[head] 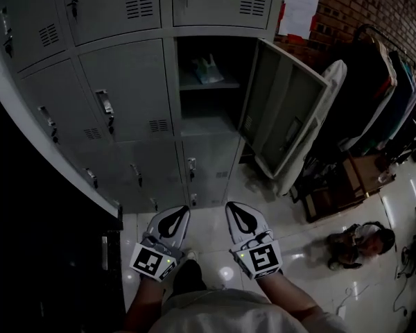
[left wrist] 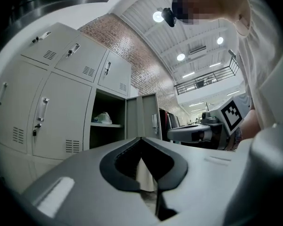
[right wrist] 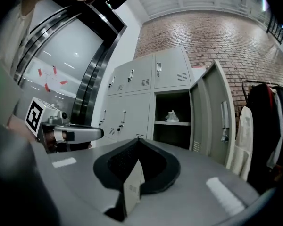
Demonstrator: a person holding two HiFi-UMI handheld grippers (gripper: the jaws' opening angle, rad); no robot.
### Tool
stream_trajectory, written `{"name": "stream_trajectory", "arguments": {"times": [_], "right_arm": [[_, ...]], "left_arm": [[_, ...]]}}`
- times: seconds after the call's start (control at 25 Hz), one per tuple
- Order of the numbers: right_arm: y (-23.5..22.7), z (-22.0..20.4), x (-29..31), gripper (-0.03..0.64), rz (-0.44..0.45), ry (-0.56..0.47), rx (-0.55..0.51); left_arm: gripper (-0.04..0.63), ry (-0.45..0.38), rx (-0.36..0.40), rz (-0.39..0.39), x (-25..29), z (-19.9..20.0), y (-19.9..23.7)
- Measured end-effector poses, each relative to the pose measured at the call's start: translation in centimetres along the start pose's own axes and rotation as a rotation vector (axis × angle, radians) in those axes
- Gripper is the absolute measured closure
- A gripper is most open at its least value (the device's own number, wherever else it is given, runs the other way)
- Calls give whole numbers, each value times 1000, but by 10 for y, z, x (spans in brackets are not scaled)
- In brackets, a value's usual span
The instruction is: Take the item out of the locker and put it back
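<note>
Grey lockers (head: 125, 109) are filling the top of the head view, with a brick wall behind and a pale glossy floor (head: 215, 207) below. One compartment (head: 208, 127) at 12 o'clock from the person is standing open, its door (head: 281, 109) hanging out toward 2 o'clock, probably so the reach inside is unobstructed. The item (head: 206, 69), a small pale crumpled bag-like thing, is sitting on the shelf (head: 209, 85) inside that compartment, well apart from both tools, so by my read the take-out step is not yet started. The left gripper (head: 175, 217) and right gripper (head: 239, 215) are hovering side by side low at 6 o'clock, close to the person's body, tips pointing at the lockers; it looks like a ready pose before the reach. Both are clenched, jaws meeting at the tips with nothing between them. A clothes rack (head: 381, 96) is standing at 3 o'clock and a dark bag (head: 353, 241) is lying on the floor at 4 o'clock. The head view is giving the layout and the gap to the lockers, but the item is tiny there. The right gripper view is showing the item more clearly, at 1 o'clock above its jaws, plus the other gripper at 9 o'clock. The left gripper view is showing the item at 11 o'clock and the ceiling lights (left wrist: 158, 16), which the head view is missing.
</note>
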State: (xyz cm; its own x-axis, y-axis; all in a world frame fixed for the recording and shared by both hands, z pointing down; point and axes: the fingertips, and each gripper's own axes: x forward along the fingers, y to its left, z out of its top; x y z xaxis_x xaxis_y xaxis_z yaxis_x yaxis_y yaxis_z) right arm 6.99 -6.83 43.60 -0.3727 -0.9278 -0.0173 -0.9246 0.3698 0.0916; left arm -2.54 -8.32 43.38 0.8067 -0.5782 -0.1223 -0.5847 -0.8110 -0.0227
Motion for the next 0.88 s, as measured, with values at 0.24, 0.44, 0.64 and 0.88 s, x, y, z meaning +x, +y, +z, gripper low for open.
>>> {"name": "stream_trajectory", "arguments": {"times": [0.24,0.44,0.64,0.88], "right_arm": [[28,-5,-63,621,41,36,54],[38,16,-83,621,49,-5,38],[42,33,-96,621,41,-29,7],[52,29,-98,621,64,-18,4]], "left_arm": [[626,19,-2,13,-38,2,-69],[626,-19,13,14,-50,24,-90],[626,-29,20,-23,-60,40,-98],[626,-30,42,-23,-67,46,-95]]}}
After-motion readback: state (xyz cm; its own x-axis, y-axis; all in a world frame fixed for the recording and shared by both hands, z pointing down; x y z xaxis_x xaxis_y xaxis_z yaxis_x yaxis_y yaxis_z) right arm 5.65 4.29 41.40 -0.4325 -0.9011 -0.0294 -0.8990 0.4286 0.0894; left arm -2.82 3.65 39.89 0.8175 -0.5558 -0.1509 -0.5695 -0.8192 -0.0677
